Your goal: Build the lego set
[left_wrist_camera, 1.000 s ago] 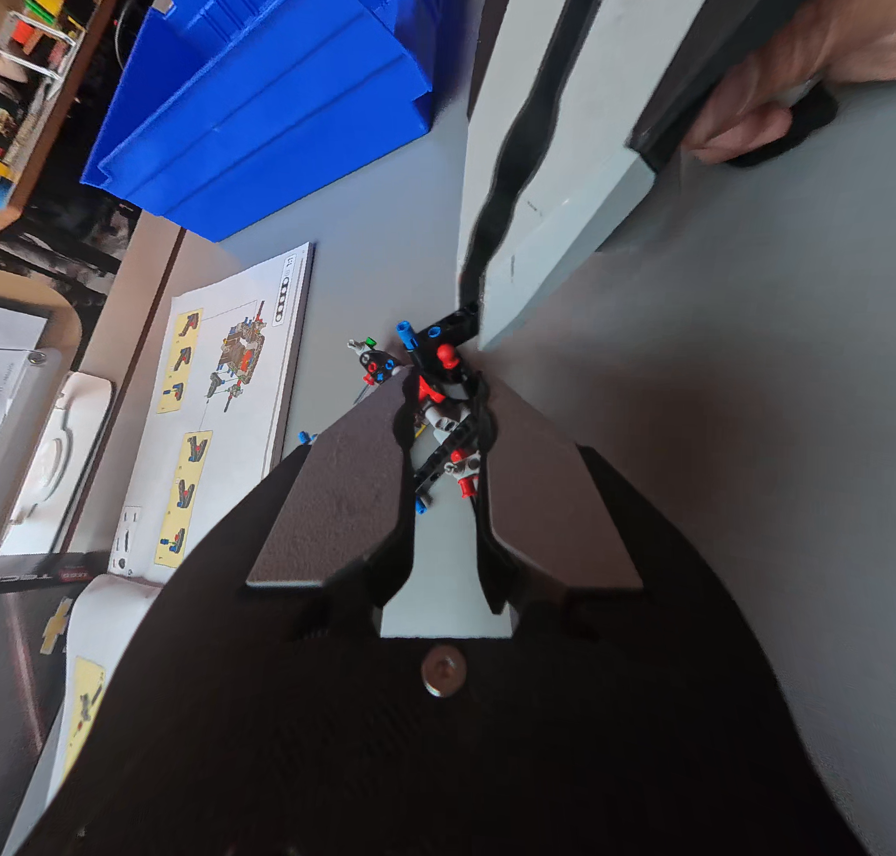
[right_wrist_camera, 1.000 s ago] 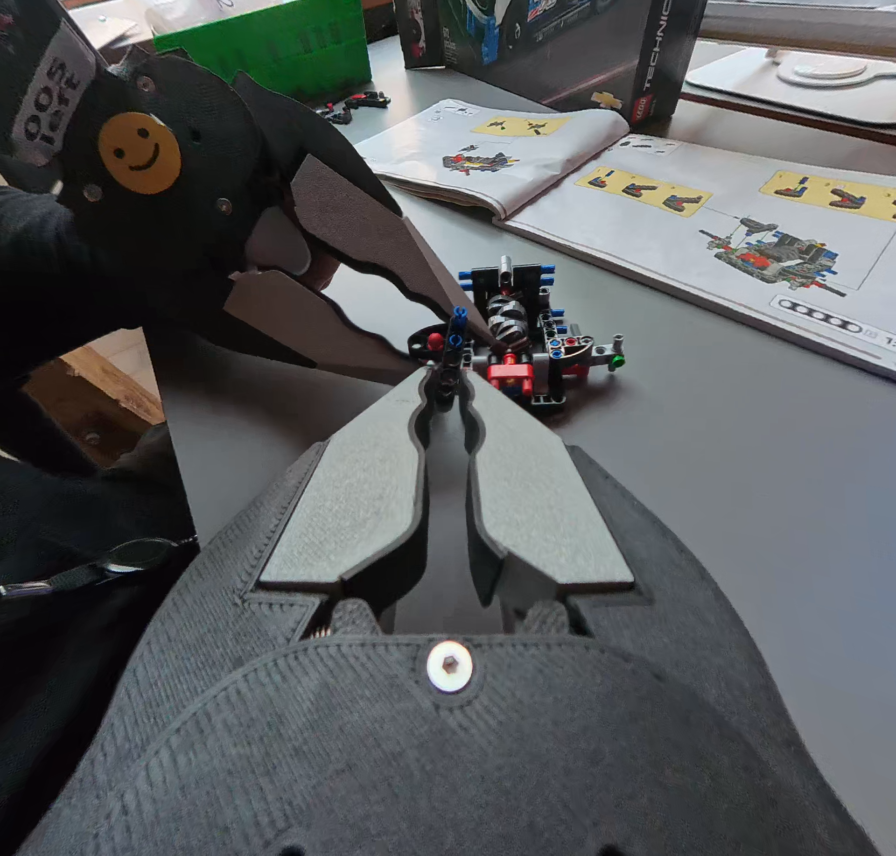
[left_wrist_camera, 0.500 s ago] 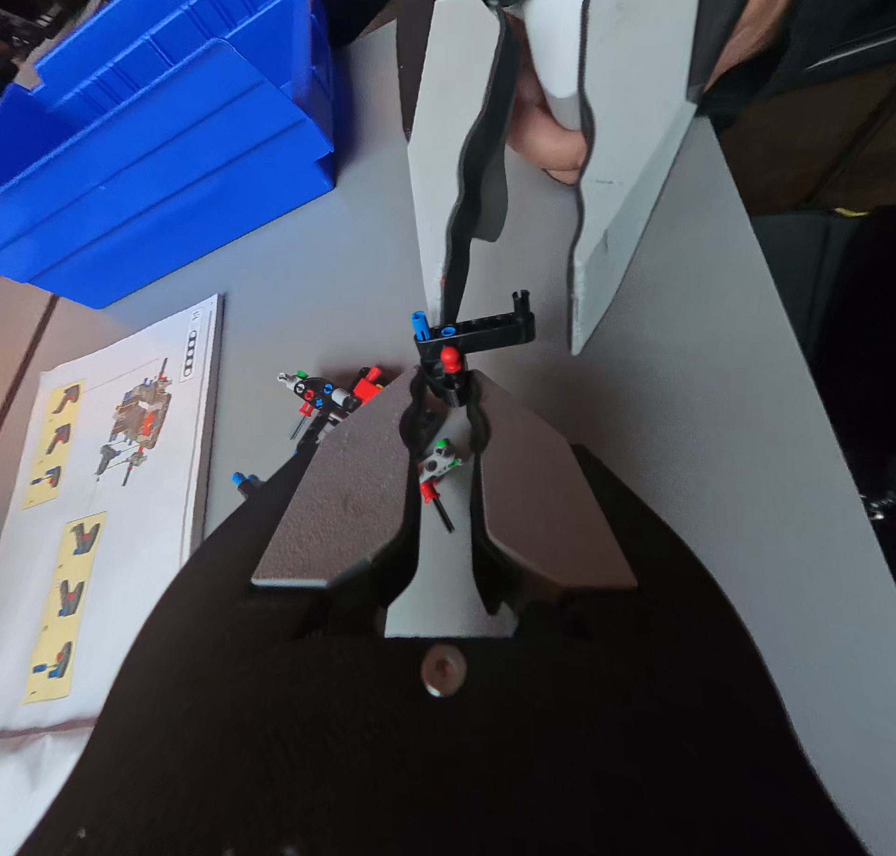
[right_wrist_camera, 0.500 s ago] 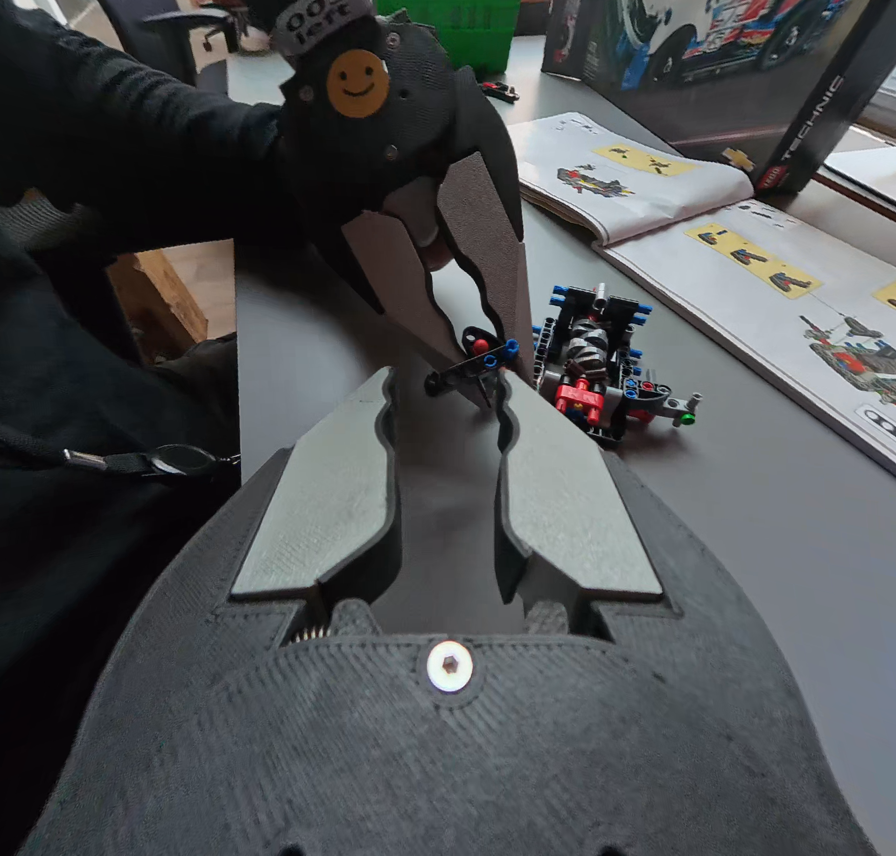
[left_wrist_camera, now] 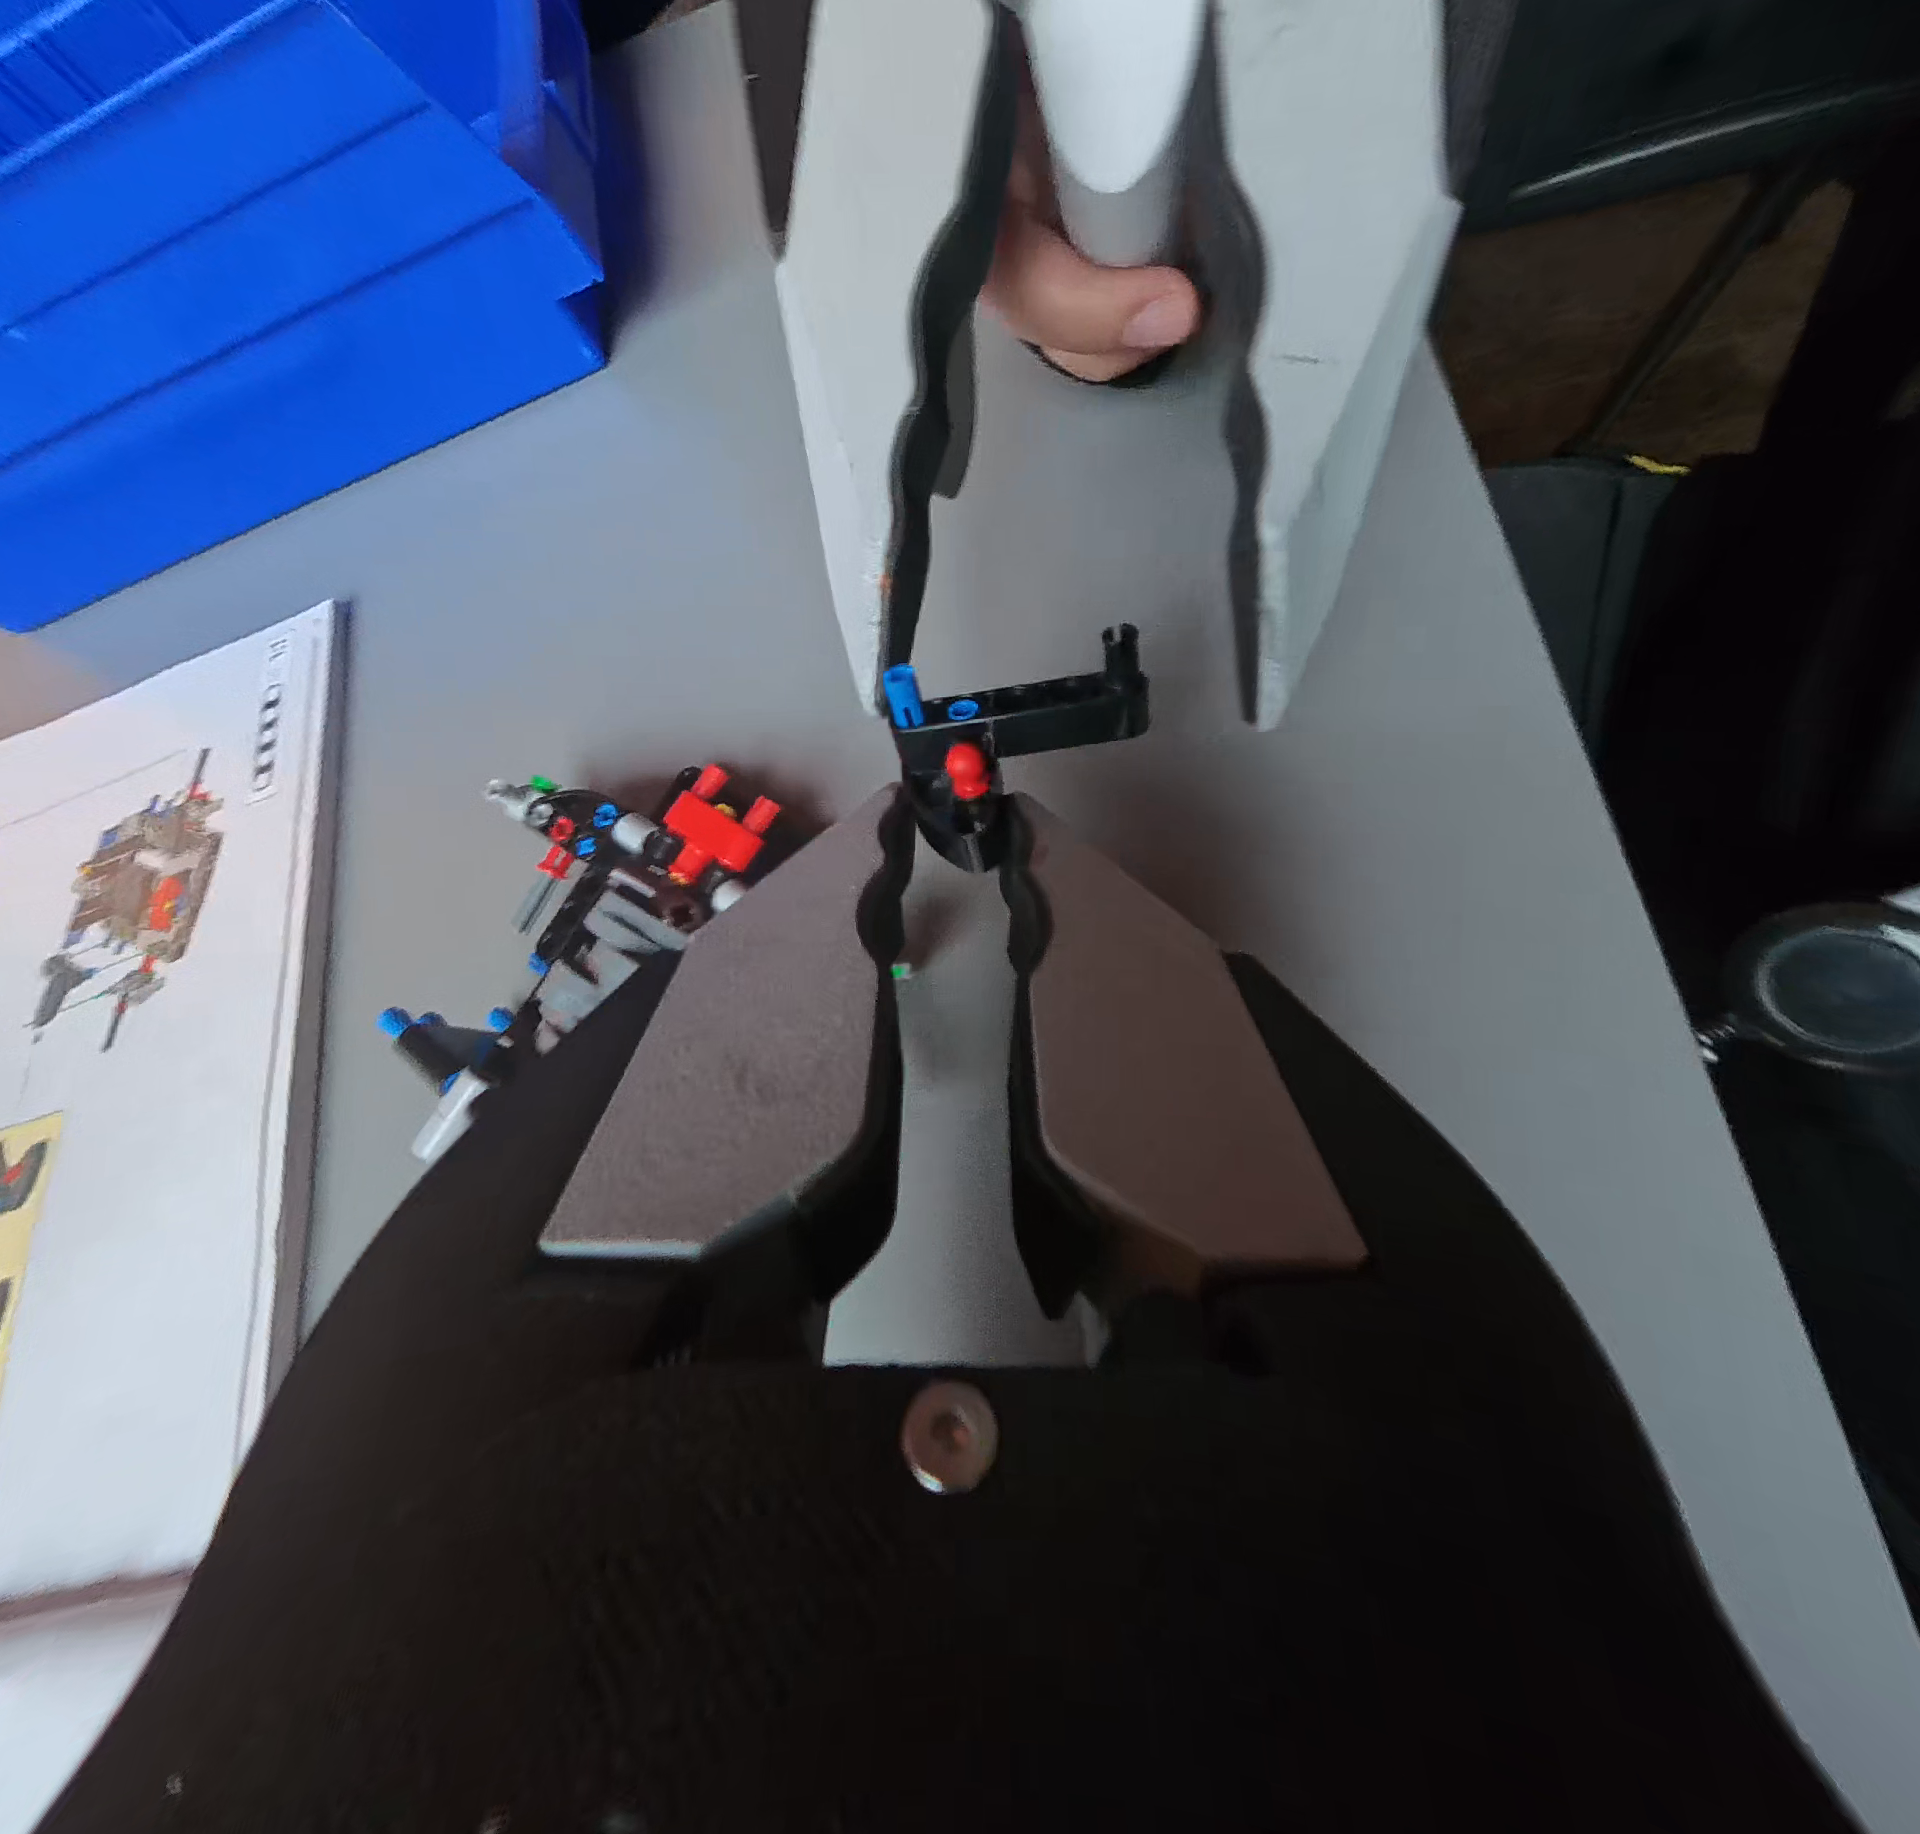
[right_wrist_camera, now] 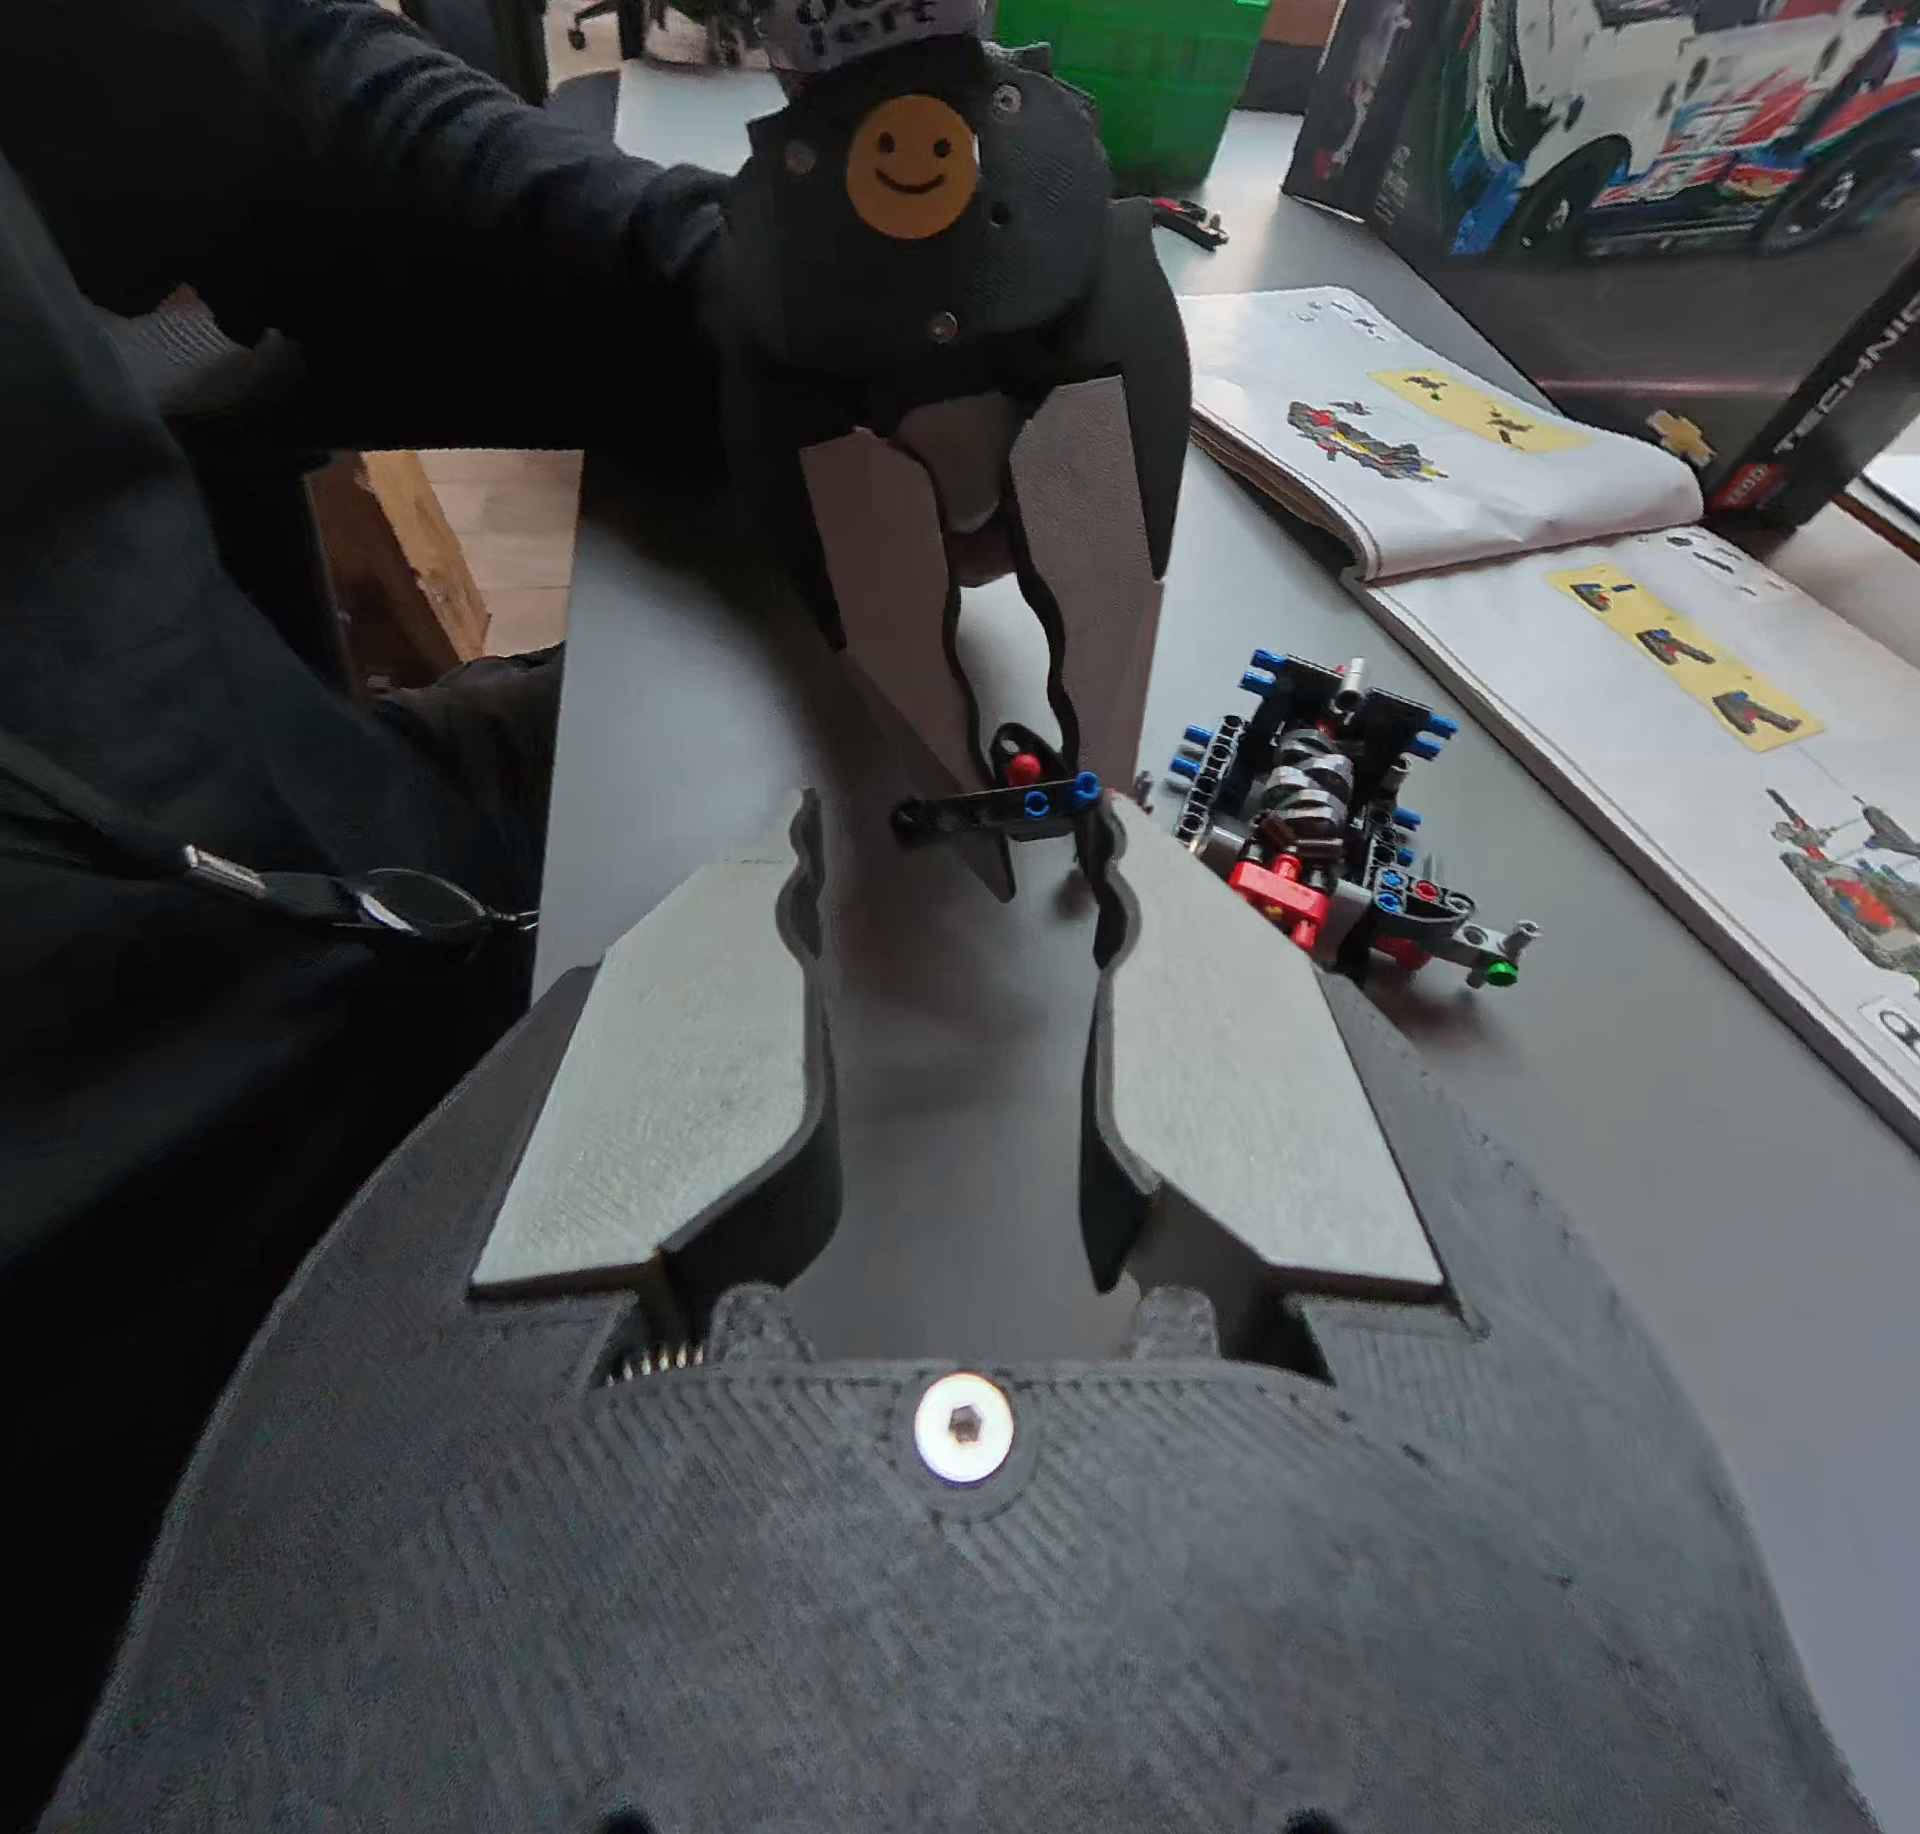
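Lego chassis [right_wrist_camera: 1340,828] sat part-built at frame right, booklet [right_wrist_camera: 1621,641] open; left gripper [left_wrist_camera: 956,828] clamped a black subassembly [left_wrist_camera: 1018,719], right gripper [right_wrist_camera: 956,849] spread wide, much unbuilt.

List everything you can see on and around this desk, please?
Small lego piece: one, black with blue and red pins, held above the table.
Lego chassis: one, black, grey, red, on the table.
Instruction booklet: one, white, open, right.
Lego box: one, dark, behind booklet.
Green bin: one, far end.
Blue bins: stacked, at the table's edge.
Left hand-held gripper: black, gripping the piece.
Right hand-held gripper: grey, open around it.
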Available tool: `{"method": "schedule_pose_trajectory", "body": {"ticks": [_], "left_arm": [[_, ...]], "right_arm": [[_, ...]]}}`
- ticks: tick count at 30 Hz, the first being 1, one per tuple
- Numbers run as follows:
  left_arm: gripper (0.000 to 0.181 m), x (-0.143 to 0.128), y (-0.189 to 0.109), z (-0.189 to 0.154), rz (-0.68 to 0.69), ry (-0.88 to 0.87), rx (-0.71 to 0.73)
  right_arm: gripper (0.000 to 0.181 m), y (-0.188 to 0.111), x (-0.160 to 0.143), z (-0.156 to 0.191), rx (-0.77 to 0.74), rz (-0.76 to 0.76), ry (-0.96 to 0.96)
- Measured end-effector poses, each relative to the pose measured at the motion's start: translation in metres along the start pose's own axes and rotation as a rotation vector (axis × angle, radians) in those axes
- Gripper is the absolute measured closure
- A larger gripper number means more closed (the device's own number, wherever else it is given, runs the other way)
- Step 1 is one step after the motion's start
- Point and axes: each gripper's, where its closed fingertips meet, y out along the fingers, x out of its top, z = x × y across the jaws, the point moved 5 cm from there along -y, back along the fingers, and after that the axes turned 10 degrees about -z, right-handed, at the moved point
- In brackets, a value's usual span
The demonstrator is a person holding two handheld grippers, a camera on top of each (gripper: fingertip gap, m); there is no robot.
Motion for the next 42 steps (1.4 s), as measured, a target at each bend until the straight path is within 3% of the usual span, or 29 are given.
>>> {"method": "schedule_pose_trajectory", "body": {"ticks": [4, 6, 8, 11, 14, 16, 17, 20, 24, 29, 30, 34, 42], "left_arm": [[0.181, -0.007, -0.003, 0.024, 0.084, -0.006, 0.285], [0.181, -0.01, -0.001, 0.02, 0.126, 0.021, 0.335], [0.181, -0.011, 0.004, 0.012, 0.135, 0.064, 0.321], [0.181, -0.016, 0.006, 0.008, 0.198, 0.11, 0.32], [0.181, -0.013, 0.0, 0.005, 0.189, 0.106, 0.307], [0.18, -0.007, 0.001, -0.004, 0.149, 0.054, 0.243], [0.173, -0.005, 0.003, -0.008, 0.146, 0.03, 0.214], [0.158, -0.004, 0.013, -0.008, 0.196, 0.026, 0.222], [0.159, -0.002, 0.028, -0.007, 0.244, 0.058, 0.193], [0.162, 0.001, 0.037, -0.005, 0.25, 0.081, 0.192], [0.162, 0.001, 0.037, -0.004, 0.25, 0.078, 0.195], [0.161, 0.0, 0.033, -0.005, 0.243, 0.085, 0.212], [0.155, 0.013, 0.013, -0.001, 0.113, 0.104, 0.203]], "right_arm": [[0.133, -0.003, -0.005, -0.023, -0.173, 0.03, 0.066], [0.139, -0.007, -0.004, -0.031, -0.222, 0.006, 0.109], [0.152, -0.005, -0.006, -0.03, -0.189, 0.02, 0.138], [0.148, -0.007, -0.015, -0.034, -0.206, 0.11, 0.126], [0.143, -0.032, -0.026, -0.045, -0.252, 0.211, 0.01], [0.155, -0.05, -0.032, -0.044, -0.178, 0.255, 0.034], [0.146, -0.058, -0.036, -0.048, -0.191, 0.268, 0.065], [0.144, -0.069, -0.041, -0.04, -0.109, 0.291, 0.159], [0.137, -0.07, -0.046, -0.028, -0.05, 0.361, 0.187], [0.146, -0.057, -0.054, -0.025, -0.107, 0.422, 0.033], [0.157, -0.054, -0.054, -0.023, -0.099, 0.422, -0.004], [0.158, -0.052, -0.052, -0.021, -0.095, 0.407, -0.117], [0.159, -0.029, -0.02, -0.005, 0.12, 0.14, 0.078]]}}
